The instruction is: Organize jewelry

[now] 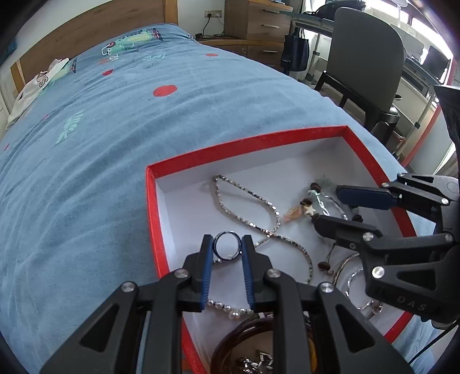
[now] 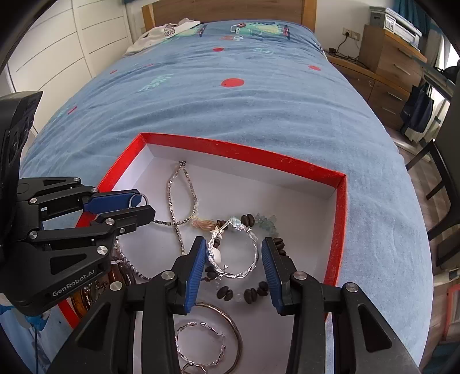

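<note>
A red box (image 1: 244, 143) (image 2: 244, 151) with a white inside lies on the blue bedcover and holds jewelry. My left gripper (image 1: 227, 238) (image 2: 148, 207) is shut on a dark ring (image 1: 227, 232), upright between its blue pads just above the box floor. My right gripper (image 2: 233, 241) (image 1: 327, 207) is shut on a twisted silver hoop (image 2: 253, 244) over a dark bead bracelet (image 2: 250, 293). A silver chain necklace (image 1: 244, 190) (image 2: 172, 187) lies looped between the two grippers. Below the left gripper lie a pearl string (image 1: 230, 309) and a brown bangle (image 1: 230, 336).
More silver hoops (image 2: 201, 342) and a thin bangle (image 2: 230, 319) lie in the box's near corner. The bedcover (image 1: 115, 143) stretches beyond the box, with a white garment (image 2: 166, 31) at the headboard. A dark chair (image 1: 365, 57) and wooden drawers (image 1: 258, 23) stand beside the bed.
</note>
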`<state>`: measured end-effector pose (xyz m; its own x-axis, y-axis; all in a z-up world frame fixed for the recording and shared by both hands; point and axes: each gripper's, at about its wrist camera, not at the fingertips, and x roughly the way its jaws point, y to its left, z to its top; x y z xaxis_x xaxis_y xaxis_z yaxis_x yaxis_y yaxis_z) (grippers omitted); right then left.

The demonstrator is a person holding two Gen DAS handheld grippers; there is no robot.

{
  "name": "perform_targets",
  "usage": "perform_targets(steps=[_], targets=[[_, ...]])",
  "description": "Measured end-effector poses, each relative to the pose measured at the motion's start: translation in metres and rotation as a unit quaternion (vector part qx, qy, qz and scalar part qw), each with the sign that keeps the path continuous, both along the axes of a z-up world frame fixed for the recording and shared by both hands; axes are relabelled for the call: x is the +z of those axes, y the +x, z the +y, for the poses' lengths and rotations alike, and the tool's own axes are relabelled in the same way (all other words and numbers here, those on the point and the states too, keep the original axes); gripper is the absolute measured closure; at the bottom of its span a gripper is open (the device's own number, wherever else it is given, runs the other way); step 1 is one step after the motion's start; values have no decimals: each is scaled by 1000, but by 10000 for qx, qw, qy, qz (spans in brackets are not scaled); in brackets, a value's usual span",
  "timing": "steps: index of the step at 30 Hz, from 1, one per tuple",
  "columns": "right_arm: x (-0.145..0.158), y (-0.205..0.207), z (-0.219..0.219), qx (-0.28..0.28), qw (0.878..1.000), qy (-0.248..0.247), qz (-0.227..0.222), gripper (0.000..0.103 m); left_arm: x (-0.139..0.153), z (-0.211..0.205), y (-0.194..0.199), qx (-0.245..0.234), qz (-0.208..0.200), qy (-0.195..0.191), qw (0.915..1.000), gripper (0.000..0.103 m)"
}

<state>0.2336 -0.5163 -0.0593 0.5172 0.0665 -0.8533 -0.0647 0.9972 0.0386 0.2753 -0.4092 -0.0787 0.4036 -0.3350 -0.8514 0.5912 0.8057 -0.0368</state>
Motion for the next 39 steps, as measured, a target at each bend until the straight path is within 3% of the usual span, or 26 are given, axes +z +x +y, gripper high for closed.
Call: perform_targets(steps=[11,15,21,29,39], targets=[[2,-4,1,-18,10000,-33,24,62,2,2,1,-2,159,-127,9998,84],[7,-14,-4,-133,9999,3,9,62,10,6,-5,-34,161,-211,9996,69],[26,-37,-3,-288,9995,93,-127,60,37,18,-22,-1,56,-373,9993,67],[73,-69,23,-391,9976,262,-504,50,79,68,-57,403,-164,-485,9979,63],[109,-109,86,-194,9953,500,-807,47,112,155,-102,1051,-383,-400,9929,63]])
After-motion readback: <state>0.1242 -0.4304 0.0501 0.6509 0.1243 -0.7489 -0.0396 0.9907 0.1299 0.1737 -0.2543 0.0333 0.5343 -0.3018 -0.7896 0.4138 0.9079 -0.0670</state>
